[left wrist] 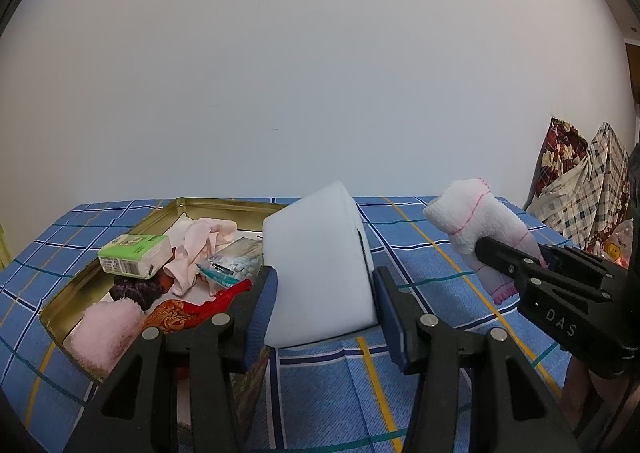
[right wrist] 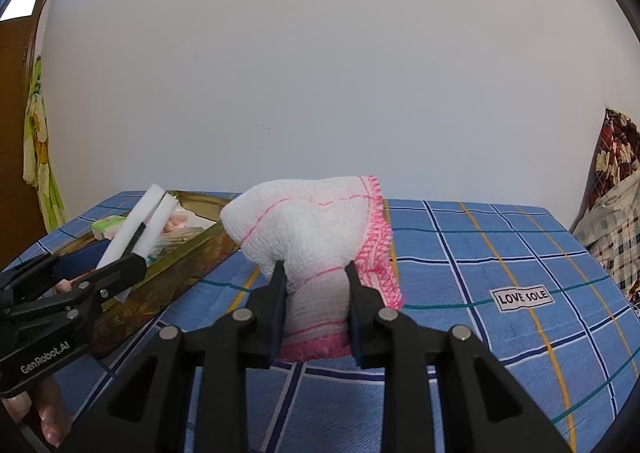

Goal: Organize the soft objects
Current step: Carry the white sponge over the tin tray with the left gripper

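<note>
Both grippers are loaded. Left gripper is partly closed on a white foam block, its blue pads pressing the block's two flat sides; right gripper is squeezed nearly shut on a rolled white cloth with pink stitching, pinching it at the waist so the roll bulges above the jaws.

The foam is taken across its narrow width, seemingly because that is the only span the jaws can close over, and a flat-sided grip keeps a light, springy block from twisting. The cloth is gripped mid-roll, which I judge keeps it from unrolling (the frilled pink edge hangs loose below the pads).

Foam and cloth are both held off the blue checked sheet, above it rather than resting on it. An open gold tin sits on the sheet to the left, already holding a green packet, a pale pink garment, a fluffy pink item and other small things. The foam hangs just beside the tin's near right corner; the cloth is further right, well apart from the tin.

Each gripper points forward and slightly downward toward the wall, side by side at similar height, the left one's fingers angled in toward the tin. A bare fingertip shows under the left gripper in the right wrist view.

My guess is that both pieces are headed for the tin, foam first.
</note>
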### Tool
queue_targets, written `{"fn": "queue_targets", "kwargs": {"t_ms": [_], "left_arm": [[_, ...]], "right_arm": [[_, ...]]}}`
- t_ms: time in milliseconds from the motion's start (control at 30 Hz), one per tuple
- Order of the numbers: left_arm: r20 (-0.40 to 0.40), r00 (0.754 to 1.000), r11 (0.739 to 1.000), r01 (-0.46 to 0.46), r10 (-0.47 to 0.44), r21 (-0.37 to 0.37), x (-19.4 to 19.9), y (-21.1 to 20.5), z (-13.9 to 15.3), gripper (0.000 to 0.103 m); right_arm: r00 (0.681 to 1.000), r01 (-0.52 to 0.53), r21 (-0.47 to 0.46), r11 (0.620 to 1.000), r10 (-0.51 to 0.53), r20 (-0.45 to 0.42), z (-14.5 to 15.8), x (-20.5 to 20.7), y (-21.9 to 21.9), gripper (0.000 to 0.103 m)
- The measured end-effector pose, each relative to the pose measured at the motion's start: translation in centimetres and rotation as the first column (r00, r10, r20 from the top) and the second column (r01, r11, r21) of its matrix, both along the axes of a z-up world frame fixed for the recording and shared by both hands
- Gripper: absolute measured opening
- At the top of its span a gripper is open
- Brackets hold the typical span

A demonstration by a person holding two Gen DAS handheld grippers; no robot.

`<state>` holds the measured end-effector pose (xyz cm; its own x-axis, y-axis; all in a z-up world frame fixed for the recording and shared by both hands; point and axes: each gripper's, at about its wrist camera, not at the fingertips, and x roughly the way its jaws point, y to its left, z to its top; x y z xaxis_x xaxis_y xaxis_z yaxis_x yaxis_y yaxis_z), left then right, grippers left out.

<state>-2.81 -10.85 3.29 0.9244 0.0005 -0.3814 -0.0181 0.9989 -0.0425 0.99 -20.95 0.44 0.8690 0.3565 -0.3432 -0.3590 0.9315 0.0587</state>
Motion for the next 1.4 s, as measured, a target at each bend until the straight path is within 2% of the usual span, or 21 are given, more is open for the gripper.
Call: {"fn": "queue_targets", "kwargs": {"t_ms": [933,1200,1400], "left_arm": [[0.012,0.999,0.998,-0.039,0.039,-0.047,-1.6,1.9,0.3,0.052],[0.044,0.997,0.998,-0.067,0.067,-0.002,-2.6,1.7,0.4,0.052],[0.037,0.996,0.997,-0.076,0.077,-0.014,-2.6,2.3,0.4,0.052]], "right_arm": [[0.999,-0.051,0.017,0.999,0.051,0.018,-0.5,-0.5,-0.6,0.026],[0.997,-0.069,0.024,0.997,0.068,0.024,-0.6,-0.3,-1.0,0.027],[0.996,-0.081,0.025,0.996,0.080,0.028,-0.5,-0.7,-1.4,0.027]]}}
